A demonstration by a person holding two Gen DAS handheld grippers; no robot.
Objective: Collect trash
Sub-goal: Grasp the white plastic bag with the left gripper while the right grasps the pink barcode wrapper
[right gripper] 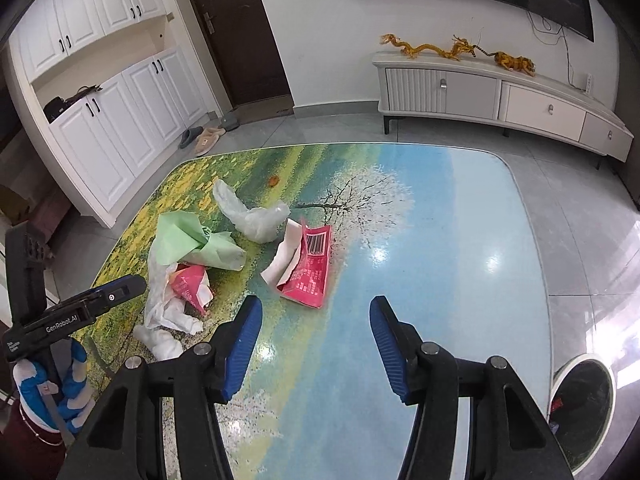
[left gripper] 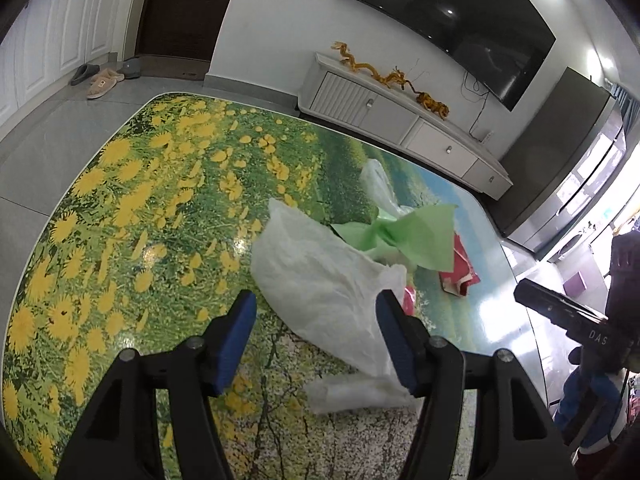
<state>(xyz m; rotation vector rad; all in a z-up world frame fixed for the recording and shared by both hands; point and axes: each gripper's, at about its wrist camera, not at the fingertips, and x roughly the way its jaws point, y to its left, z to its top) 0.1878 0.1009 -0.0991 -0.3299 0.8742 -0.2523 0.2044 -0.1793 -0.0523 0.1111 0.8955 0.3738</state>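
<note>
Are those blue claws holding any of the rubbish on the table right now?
No. The left gripper hangs open over the white plastic bag; the right gripper is open above bare table.

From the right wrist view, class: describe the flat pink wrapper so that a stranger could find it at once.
Start at the picture-printed table and find the trash heap on its left half. The flat pink wrapper lies at the heap's right edge, nearest the blue sky print. Alone among its neighbours, it shows a barcode.

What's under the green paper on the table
The green paper lies on crumpled white plastic and partly over a small pink wrapper. Whatever else it covers is hidden.
</note>
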